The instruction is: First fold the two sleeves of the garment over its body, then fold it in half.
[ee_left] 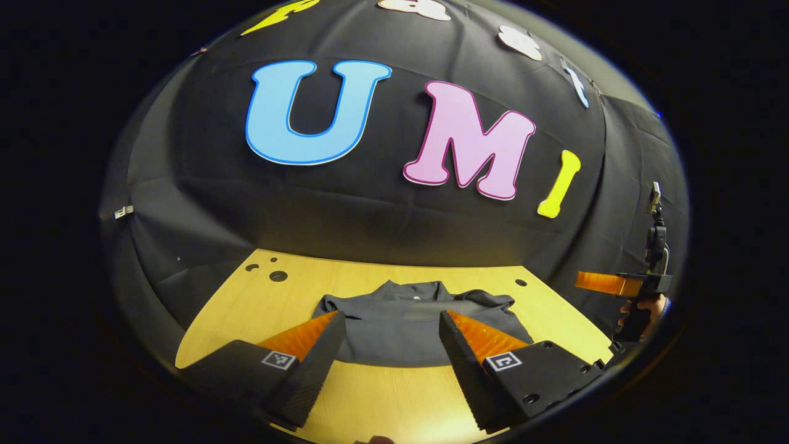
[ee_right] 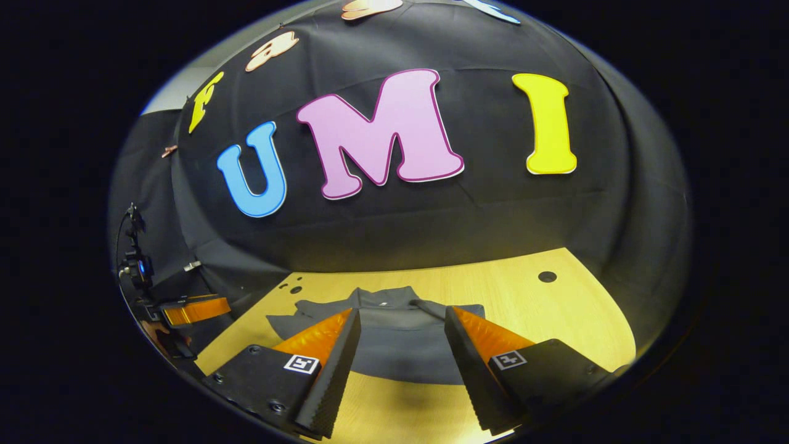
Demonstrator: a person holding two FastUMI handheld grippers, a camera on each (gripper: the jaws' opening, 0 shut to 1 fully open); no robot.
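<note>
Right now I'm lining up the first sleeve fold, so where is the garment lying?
The dark grey garment lies flat on the wooden table, collar toward the black cloth wall, ahead of both open grippers; in the right gripper view it sits left of centre.

Both tools (ee_left: 389,316) (ee_right: 400,312) agape, empty.

My two black hand-held grippers with orange finger backs

My left gripper (ee_left: 389,333) has wedge-shaped fingers, ribbed black pads (ee_left: 320,364), a square black-and-white marker on each base; my right gripper (ee_right: 400,333) matches, round screws along its black bases.
</note>
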